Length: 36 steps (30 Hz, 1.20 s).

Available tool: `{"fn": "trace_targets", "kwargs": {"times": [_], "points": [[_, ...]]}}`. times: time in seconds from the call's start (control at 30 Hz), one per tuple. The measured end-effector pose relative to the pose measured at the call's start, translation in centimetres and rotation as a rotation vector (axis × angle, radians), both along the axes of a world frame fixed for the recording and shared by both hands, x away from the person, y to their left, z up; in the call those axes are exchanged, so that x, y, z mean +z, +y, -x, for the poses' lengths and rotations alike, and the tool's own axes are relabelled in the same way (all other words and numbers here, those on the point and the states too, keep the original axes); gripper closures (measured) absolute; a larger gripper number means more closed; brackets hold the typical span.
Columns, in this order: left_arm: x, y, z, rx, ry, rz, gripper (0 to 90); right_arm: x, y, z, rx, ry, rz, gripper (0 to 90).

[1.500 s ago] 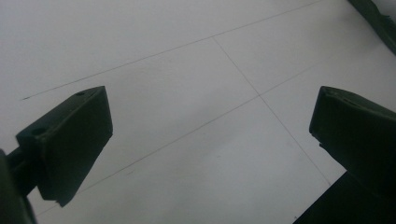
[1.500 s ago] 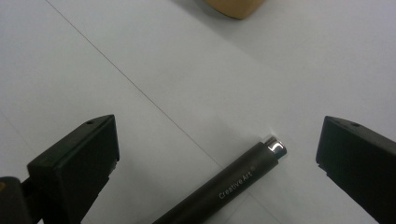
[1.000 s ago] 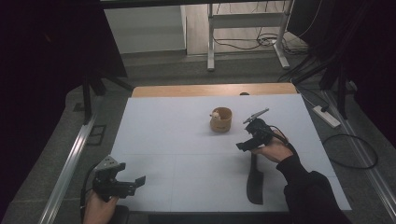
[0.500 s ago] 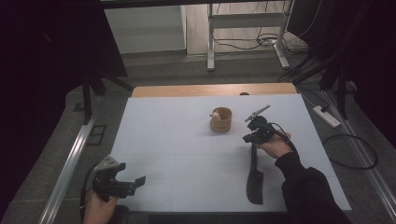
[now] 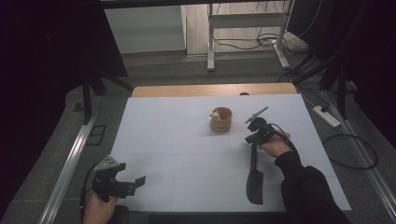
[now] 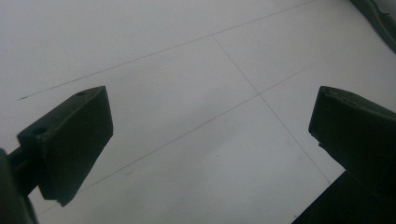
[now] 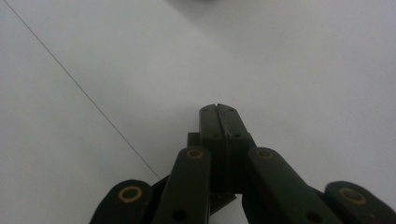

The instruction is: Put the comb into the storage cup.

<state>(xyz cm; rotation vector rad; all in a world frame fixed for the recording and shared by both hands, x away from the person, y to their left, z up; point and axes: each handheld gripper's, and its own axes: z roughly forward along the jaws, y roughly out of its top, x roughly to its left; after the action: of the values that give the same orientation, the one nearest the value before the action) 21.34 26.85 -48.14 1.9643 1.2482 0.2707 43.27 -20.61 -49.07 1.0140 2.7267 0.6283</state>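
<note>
A black spatula (image 5: 255, 179) lies on the white table (image 5: 177, 140), blade toward the near edge and handle pointing away. My right gripper (image 5: 251, 136) is low over the far end of that handle, held by a hand in a dark sleeve. In the right gripper view its jaws (image 7: 218, 116) are shut, pad against pad, with a dark piece just under and left of them; I cannot tell if it is pinched. My left gripper (image 5: 135, 183) rests at the near left corner, and its jaws (image 6: 210, 135) are open over bare table.
A small wooden cup (image 5: 221, 119) with something pale in it stands just left of and beyond the right gripper. The table's wooden far edge (image 5: 210, 89) borders the floor, where there are cables and a power strip (image 5: 327, 116). A metal rail (image 5: 70, 163) runs along the left side.
The right hand has shifted slightly at the spatula's handle end. The spatula, the cup and the left gripper have stayed where they were.
</note>
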Motion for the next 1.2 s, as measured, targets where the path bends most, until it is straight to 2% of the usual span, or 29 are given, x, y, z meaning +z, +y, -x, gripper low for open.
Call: {"fn": "trace_targets", "kwargs": {"times": [0.13, 0.57, 0.73, 0.83, 1.2], "points": [[0.0, 0.0, 0.0, 0.004, 0.000, 0.002, 0.3, -0.5, -0.2, -0.1, -0.003, 0.014, 0.027, 90.0], [0.0, 0.1, 0.0, 0.007, 0.001, 0.006, 0.5, -0.7, -1.9, 0.1, -0.036, 0.029, 0.034, 90.0], [0.0, 0.1, 0.0, 0.007, 0.001, 0.007, 0.6, -0.6, -3.1, 0.3, -0.055, 0.034, 0.037, 90.0], [0.0, 0.0, 0.0, 0.008, 0.001, 0.007, 0.6, -0.5, -4.1, 0.7, -0.071, 0.044, 0.028, 90.0], [0.0, 0.1, 0.0, 0.007, 0.000, 0.008, 0.6, -0.4, -6.0, 2.6, -0.081, 0.049, 0.036, 90.0]]}}
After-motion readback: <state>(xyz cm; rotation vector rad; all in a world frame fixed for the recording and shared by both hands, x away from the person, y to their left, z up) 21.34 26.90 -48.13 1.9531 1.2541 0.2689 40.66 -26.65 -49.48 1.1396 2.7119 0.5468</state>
